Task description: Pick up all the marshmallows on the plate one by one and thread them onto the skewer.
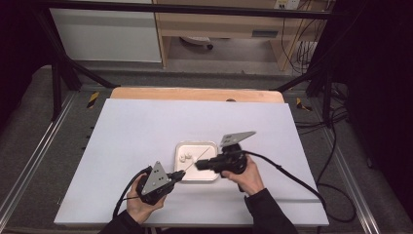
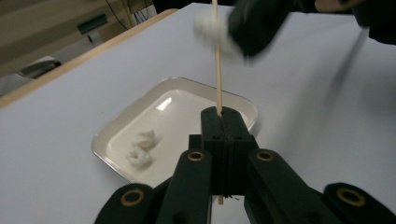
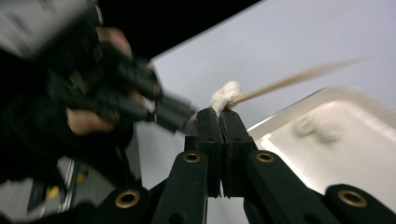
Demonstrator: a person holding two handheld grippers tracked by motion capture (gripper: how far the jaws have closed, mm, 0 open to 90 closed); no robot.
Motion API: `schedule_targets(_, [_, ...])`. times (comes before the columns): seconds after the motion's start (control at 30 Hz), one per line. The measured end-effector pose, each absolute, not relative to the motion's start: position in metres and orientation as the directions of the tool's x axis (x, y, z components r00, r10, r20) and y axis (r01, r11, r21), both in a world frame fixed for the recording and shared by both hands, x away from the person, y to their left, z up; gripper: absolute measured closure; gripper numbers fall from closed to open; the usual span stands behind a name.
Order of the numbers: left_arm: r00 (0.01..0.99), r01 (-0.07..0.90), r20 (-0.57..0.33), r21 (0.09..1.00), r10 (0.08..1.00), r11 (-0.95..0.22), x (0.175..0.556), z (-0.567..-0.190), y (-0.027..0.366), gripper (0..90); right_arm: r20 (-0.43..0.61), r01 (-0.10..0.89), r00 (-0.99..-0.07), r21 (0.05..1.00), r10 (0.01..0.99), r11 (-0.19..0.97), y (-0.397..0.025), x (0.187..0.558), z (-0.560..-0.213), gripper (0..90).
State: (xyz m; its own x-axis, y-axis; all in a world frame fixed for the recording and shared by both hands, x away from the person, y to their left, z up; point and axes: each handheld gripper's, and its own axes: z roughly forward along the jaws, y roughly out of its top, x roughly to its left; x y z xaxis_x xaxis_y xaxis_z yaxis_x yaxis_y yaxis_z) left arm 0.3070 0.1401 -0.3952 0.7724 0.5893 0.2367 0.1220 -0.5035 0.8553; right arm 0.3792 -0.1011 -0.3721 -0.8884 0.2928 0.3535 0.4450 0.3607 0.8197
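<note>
Left gripper (image 2: 219,122) clamps skewer (image 2: 216,60); right gripper (image 3: 219,119) pinches one marshmallow (image 3: 225,96) on it, two remaining in tray (image 2: 116,135).

No text, label, brand or number can be read anywhere in these views. The pale plate on the shelf front (image 1: 265,33) beyond the table (blue-grey in the high view) is too small and blurred to make out, and the yellow-and-black floor markers (image 1: 92,99) carry stripes only, no letters.
</note>
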Motion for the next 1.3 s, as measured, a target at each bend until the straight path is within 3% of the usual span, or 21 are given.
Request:
schedule_targets(0.07, [0.776, 0.176, 0.177, 0.861, 0.605, -0.477, 0.31, -0.405, 0.148, 89.5, 0.31, 0.417, -0.897, 0.828, 0.314, 0.374, -0.091, 0.375, -0.377, 88.4])
schedule_targets(0.7, [0.78, 0.22, 0.109, 0.874, 0.616, -0.433, 0.316, -0.406, 0.149, 89.3, 0.339, 0.447, -0.883, 0.819, 0.325, 0.36, -0.084, 0.379, -0.389, 85.5])
schedule_targets(0.73, [0.776, 0.225, 0.101, 0.877, 0.622, -0.423, 0.316, -0.406, 0.149, 89.3, 0.344, 0.45, -0.882, 0.819, 0.322, 0.357, -0.085, 0.379, -0.388, 81.9])
schedule_targets(0.83, [0.773, 0.248, 0.056, 0.889, 0.631, -0.384, 0.318, -0.405, 0.153, 89.3, 0.348, 0.443, -0.884, 0.837, 0.312, 0.321, -0.085, 0.376, -0.387, 57.8])
schedule_targets(0.87, [0.768, 0.252, 0.052, 0.892, 0.638, -0.376, 0.318, -0.405, 0.154, 89.3, 0.322, 0.429, -0.882, 0.852, 0.345, 0.3, -0.085, 0.375, -0.386, 43.5])
schedule_targets(0.93, [0.76, 0.266, 0.024, 0.901, 0.65, -0.344, 0.319, -0.405, 0.159, 89.3, 0.249, 0.395, -0.872, 0.867, 0.421, 0.305, -0.088, 0.375, -0.384, 39.2])
schedule_targets(1.3, [0.738, 0.286, 0.006, 0.903, 0.675, -0.321, 0.322, -0.402, 0.173, 89.3, 0.198, 0.392, -0.817, 0.879, 0.541, 0.271, -0.097, 0.391, -0.383, 17.9])
